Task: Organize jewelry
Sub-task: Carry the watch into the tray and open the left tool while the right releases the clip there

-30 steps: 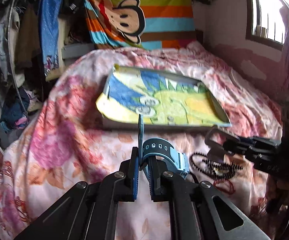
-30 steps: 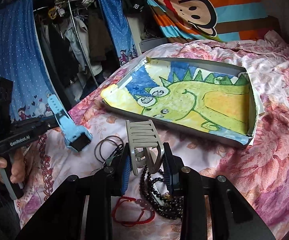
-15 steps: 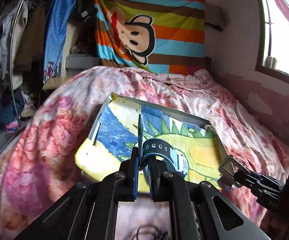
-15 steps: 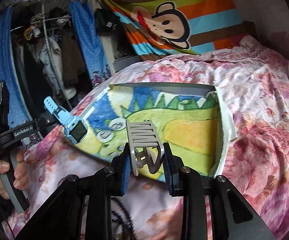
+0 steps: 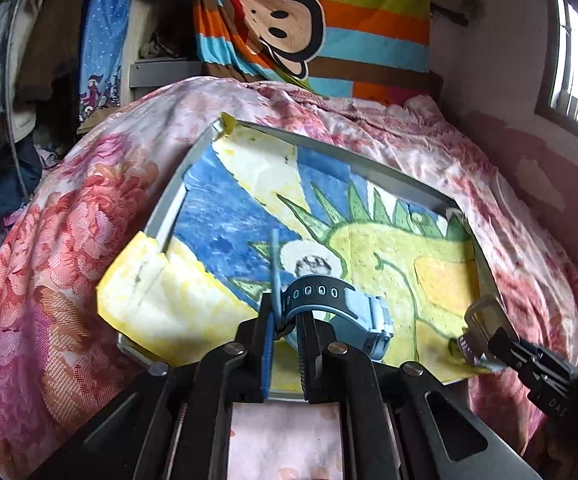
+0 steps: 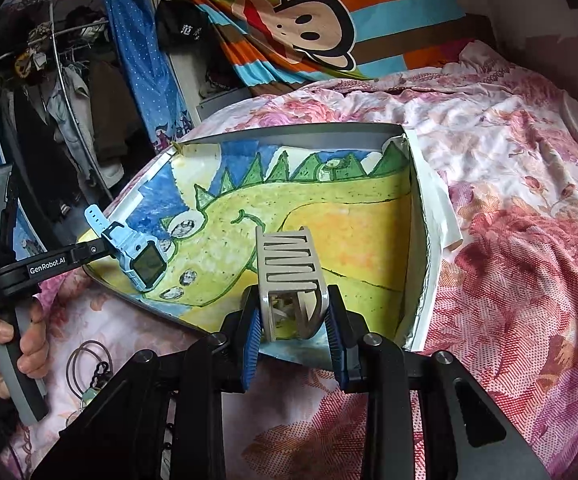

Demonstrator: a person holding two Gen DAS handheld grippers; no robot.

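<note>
- The left hand-held gripper (image 5: 285, 322) is clamped on the strap of a light blue smartwatch (image 5: 353, 314); the watch body hangs to its right, over the near edge of the tray (image 5: 401, 190).
- The right hand-held gripper (image 6: 293, 330) holds a grey hair claw clip (image 6: 291, 276) between its pads, above the tray's dinosaur drawing (image 6: 329, 216); whether the pads press firmly is hard to judge.
- Hair ties (image 6: 85, 360) lie on the floral bedspread (image 6: 529, 240), near the person's hand (image 6: 13, 344).
</note>
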